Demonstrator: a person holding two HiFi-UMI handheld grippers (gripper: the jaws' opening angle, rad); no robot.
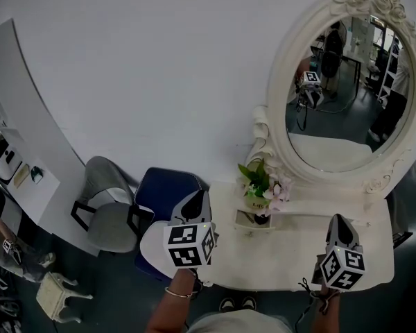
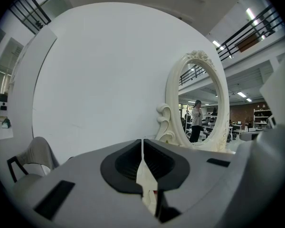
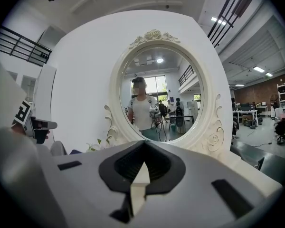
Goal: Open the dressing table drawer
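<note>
dressing table [image 1: 284,259] lies below the left gripper [image 1: 196,198] and right gripper [image 1: 338,222] — both with jaws pressed together, empty.

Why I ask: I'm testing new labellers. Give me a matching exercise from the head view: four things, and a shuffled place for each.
Things:
1 mirror
2 potted plant
3 blue chair
4 grey chair

Places:
a beside the left end of the dressing table
b upright at the tabletop's back
c on the tabletop, at the mirror's left foot
d furthest left of the four

Pairs: 1-b, 2-c, 3-a, 4-d
</note>
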